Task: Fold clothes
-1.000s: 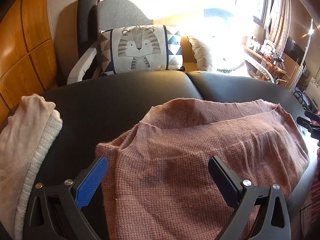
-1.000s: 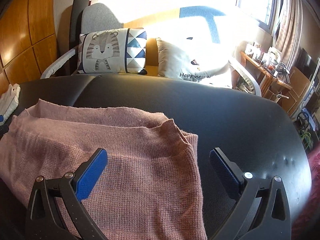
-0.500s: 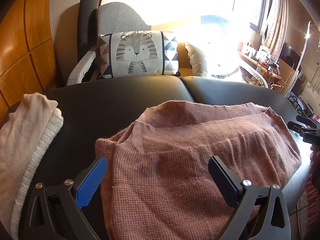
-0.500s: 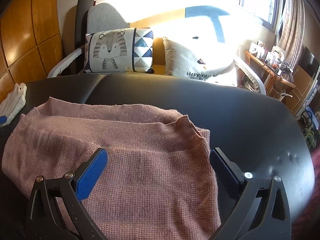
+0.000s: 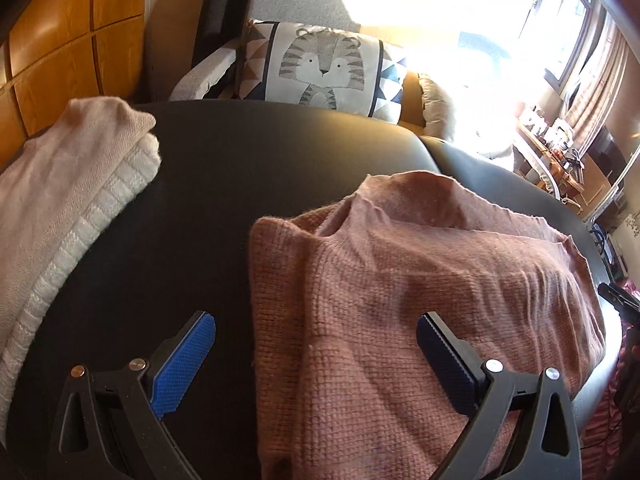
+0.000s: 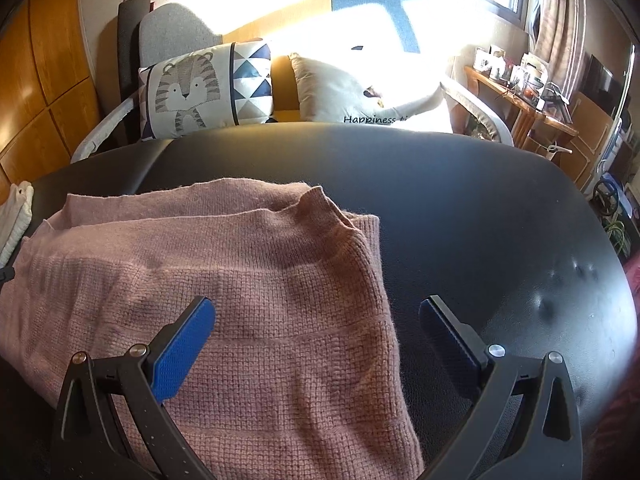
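A pink knitted sweater (image 5: 420,288) lies partly folded on the black padded table (image 5: 248,168). It also shows in the right wrist view (image 6: 224,276). My left gripper (image 5: 316,344) is open and empty, hovering over the sweater's left edge. My right gripper (image 6: 316,332) is open and empty, hovering over the sweater's right edge, one finger above knit and the other above bare table (image 6: 480,216). The right gripper's tip (image 5: 616,300) shows at the far right of the left wrist view.
A stack of folded cream and white knitwear (image 5: 68,200) lies at the table's left end, also glimpsed in the right wrist view (image 6: 16,212). Behind the table stands a sofa with a tiger cushion (image 5: 320,68) and a white cushion (image 6: 352,96). A cluttered wooden shelf (image 6: 520,92) stands at right.
Both grippers stay open and empty. The left view has swung left and tilted, showing more of the cream stack. The right view has drawn slightly right and back along the sweater.
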